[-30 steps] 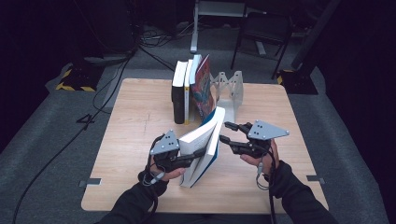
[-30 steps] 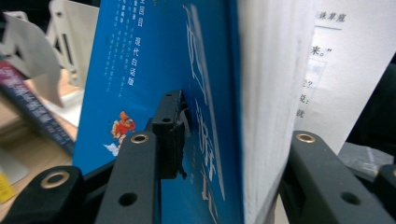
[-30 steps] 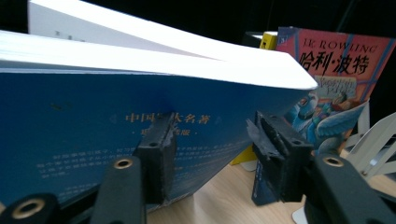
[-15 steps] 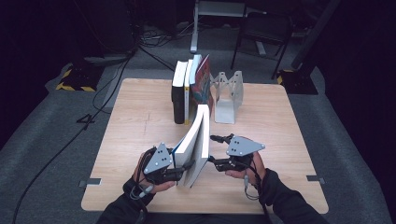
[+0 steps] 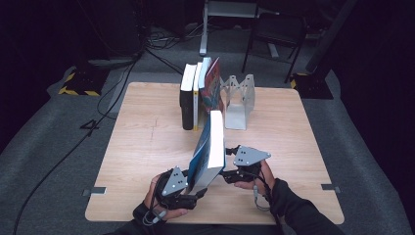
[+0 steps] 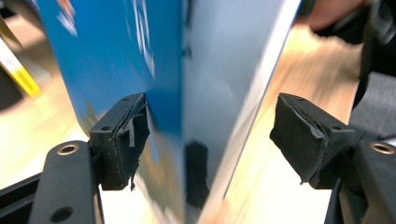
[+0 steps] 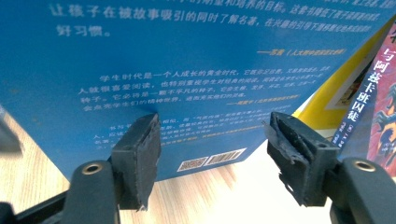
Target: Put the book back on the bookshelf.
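Observation:
A blue book (image 5: 208, 147) stands on edge on the wooden table (image 5: 147, 142) near its front, leaning slightly left. My left gripper (image 5: 195, 192) is at the book's near corner. In the left gripper view the blue cover and spine (image 6: 159, 56) rise between the jaws. The left gripper (image 6: 212, 116) is open, its jaws have just been opening, and the right pad (image 6: 303, 135) is well clear. My right gripper (image 5: 227, 174) is beside the book's right face. The right gripper (image 7: 215, 130) is open, has just widened, and faces the back cover (image 7: 187, 70), gripping nothing.
Several books (image 5: 199, 93) stand upright at the table's back middle, next to a white metal bookend (image 5: 240, 100). The right gripper view shows a dark-spined book (image 7: 369, 93) close by. Cables and a chair (image 5: 274, 34) lie beyond the table.
The book came down from a tilted hold in the air onto the table, closer to the front edge. Both hands sank with it, and the left jaws spread apart.

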Motion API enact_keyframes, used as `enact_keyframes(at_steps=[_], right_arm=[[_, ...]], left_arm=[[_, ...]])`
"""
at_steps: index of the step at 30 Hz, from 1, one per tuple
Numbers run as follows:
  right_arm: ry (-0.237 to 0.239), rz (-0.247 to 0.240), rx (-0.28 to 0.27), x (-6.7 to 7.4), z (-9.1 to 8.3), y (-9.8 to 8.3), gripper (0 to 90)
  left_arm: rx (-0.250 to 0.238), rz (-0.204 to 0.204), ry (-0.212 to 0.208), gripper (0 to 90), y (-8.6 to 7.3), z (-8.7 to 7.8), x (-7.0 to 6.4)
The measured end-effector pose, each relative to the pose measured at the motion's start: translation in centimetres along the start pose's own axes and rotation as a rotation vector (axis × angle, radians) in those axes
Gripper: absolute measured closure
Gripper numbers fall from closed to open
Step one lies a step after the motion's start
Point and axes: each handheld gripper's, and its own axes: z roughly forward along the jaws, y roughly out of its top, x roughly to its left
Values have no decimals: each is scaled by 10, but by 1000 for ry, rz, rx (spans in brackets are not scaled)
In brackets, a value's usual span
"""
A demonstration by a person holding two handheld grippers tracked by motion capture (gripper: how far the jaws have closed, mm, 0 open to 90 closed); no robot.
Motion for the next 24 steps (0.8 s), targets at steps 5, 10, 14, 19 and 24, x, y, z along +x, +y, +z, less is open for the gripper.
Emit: enact_keyframes(at_steps=[5, 10, 14, 19, 24], right_arm=[[-1, -5, 4, 3, 5, -1, 349], [-4, 2, -5, 4, 8, 0, 349], [-10, 12, -19, 7, 12, 1, 348], [-12, 8, -20, 6, 14, 2, 339], [-17, -18, 12, 5, 4, 0, 328]], left_arm=[[7, 9, 115, 250, -1, 12, -7], [-4, -48, 232, 228, -2, 27, -9], [-37, -59, 276, 248, -3, 29, -9], [-29, -85, 245, 321, -4, 23, -4], [-2, -48, 243, 568, -9, 3, 10]])
